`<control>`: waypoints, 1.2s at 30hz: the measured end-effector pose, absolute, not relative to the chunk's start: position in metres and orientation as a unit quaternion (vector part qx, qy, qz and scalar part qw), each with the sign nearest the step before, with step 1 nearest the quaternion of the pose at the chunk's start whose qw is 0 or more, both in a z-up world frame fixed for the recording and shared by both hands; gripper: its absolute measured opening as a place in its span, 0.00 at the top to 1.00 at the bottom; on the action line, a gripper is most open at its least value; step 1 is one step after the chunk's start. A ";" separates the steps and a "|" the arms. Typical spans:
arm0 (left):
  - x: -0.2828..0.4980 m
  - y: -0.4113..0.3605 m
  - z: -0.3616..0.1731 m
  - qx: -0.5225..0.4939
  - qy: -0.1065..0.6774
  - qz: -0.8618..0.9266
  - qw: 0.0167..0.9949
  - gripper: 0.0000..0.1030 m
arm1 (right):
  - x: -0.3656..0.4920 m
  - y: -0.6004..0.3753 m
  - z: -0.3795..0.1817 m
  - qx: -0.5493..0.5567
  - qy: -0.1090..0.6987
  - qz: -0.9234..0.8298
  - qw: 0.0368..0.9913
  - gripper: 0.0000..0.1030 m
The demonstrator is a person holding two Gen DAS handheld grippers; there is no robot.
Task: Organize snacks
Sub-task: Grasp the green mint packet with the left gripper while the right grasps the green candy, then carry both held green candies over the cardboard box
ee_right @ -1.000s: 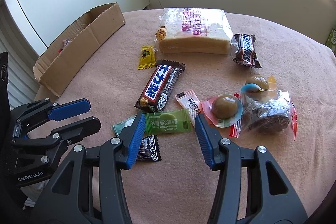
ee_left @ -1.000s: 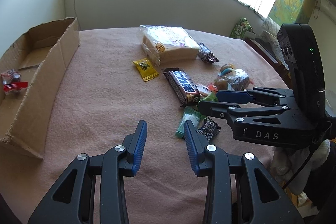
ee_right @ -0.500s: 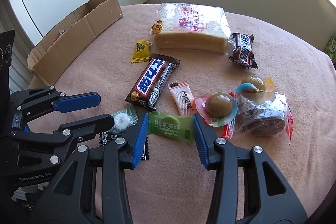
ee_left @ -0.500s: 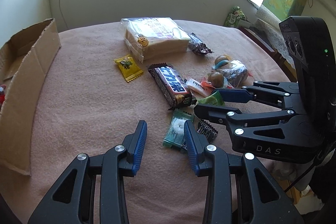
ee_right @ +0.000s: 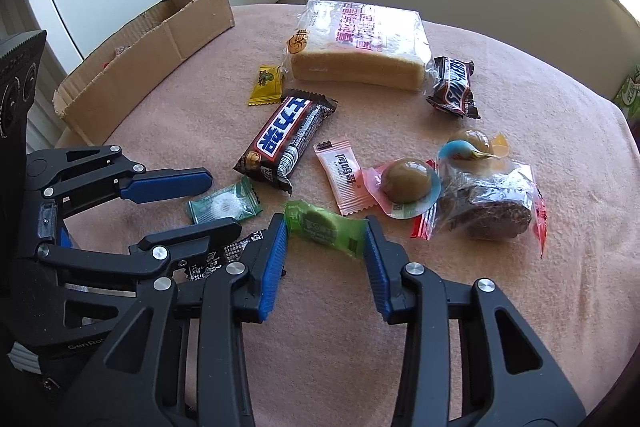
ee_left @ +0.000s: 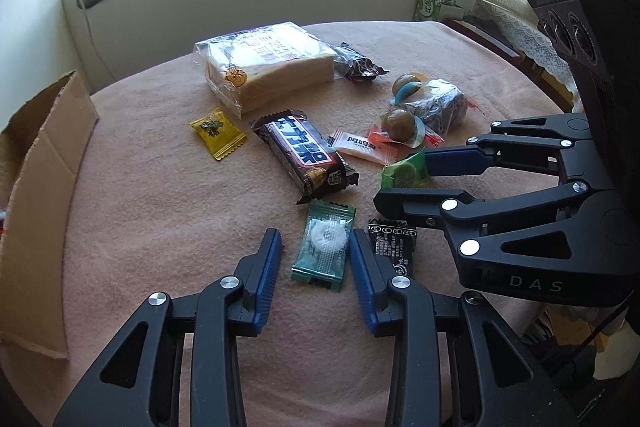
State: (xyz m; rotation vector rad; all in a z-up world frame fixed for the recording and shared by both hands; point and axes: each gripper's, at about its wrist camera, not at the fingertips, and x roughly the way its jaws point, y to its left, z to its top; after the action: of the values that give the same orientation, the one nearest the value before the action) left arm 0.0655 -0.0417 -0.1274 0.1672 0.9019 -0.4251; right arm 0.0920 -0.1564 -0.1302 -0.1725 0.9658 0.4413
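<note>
On a bench (ee_right: 520, 307) covered in pink cloth, the right tongs (ee_right: 326, 235) are closing on a light green candy (ee_right: 324, 227), both pads touching its ends. The left tongs (ee_left: 314, 253) are closing around a dark green mint packet (ee_left: 324, 247), with a gap still left at one pad.

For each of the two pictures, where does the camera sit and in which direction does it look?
Left wrist: on the left gripper, looking down past its closing jaws at the mint candy; the right gripper shows.
Right wrist: on the right gripper, jaws closing on the green candy; the left gripper shows.
Shared: both candies, Snickers bar, bread, cardboard box.
</note>
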 end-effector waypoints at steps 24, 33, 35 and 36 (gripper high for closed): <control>0.051 -0.001 -0.108 -0.002 0.408 -0.185 0.894 0.81 | 0.085 -0.167 -0.113 -0.047 0.442 0.195 0.874 0.94; 0.049 0.015 -0.093 -0.024 0.390 -0.176 0.904 0.81 | 0.079 -0.156 -0.093 -0.050 0.425 0.203 0.881 0.94; 0.049 0.021 -0.089 -0.030 0.385 -0.173 0.906 0.81 | 0.079 -0.151 -0.088 -0.052 0.421 0.206 0.882 0.94; 0.048 0.024 -0.088 -0.033 0.383 -0.170 0.907 0.81 | 0.078 -0.148 -0.085 -0.052 0.418 0.208 0.883 0.94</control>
State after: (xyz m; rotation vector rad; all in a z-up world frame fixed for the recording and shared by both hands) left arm 0.0482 0.0244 -0.0875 -0.0687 0.7906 -0.3514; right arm 0.0783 -0.1480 -0.0852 -0.1088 0.8697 0.4331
